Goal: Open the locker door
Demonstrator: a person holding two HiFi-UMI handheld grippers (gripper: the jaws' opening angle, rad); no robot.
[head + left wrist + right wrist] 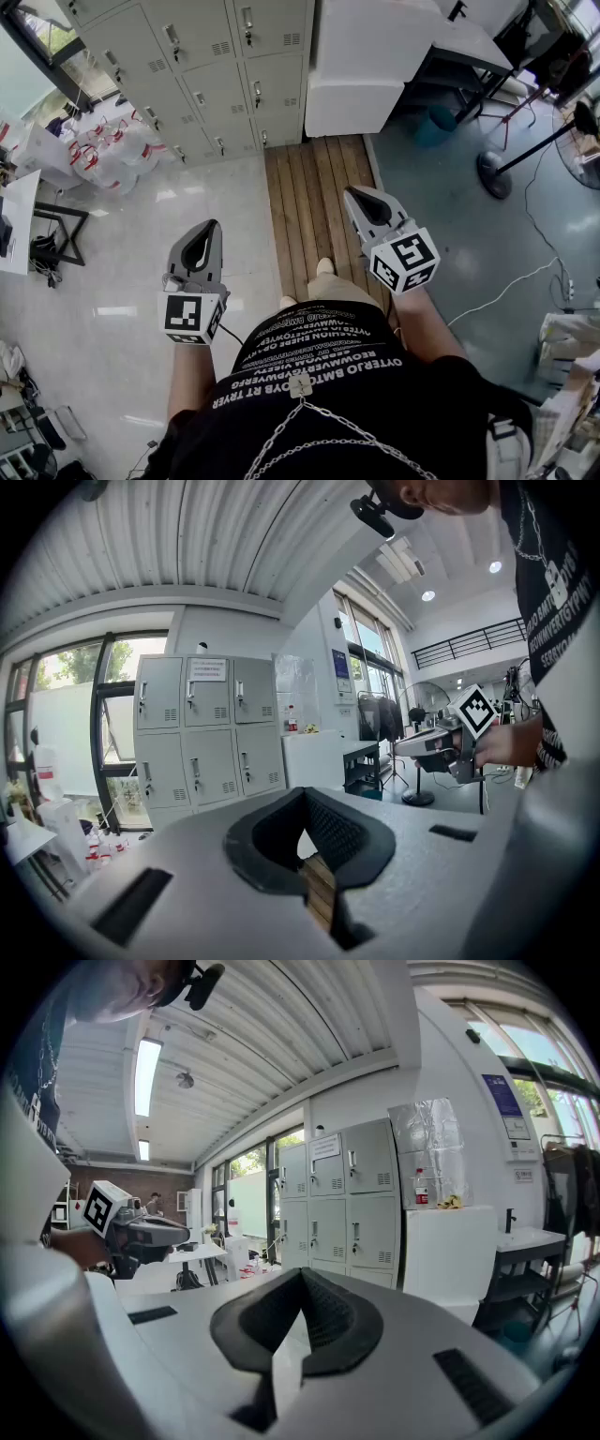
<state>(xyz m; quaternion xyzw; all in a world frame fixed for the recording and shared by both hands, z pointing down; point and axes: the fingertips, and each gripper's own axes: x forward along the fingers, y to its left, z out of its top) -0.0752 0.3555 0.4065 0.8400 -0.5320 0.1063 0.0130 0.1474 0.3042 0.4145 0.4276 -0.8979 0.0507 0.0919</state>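
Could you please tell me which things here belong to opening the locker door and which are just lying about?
For the job:
- lockers, doors closed
- left gripper, shut, empty
- right gripper, shut, empty

Just lying about:
- white cabinet beside the lockers
- white bags
- fan stand
- floor cable

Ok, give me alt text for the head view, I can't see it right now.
Seen from above, a person holds the left gripper and right gripper, both shut and empty, out in front. A wooden floor strip leads to grey lockers whose visible doors are all closed. Neither gripper has reached them.
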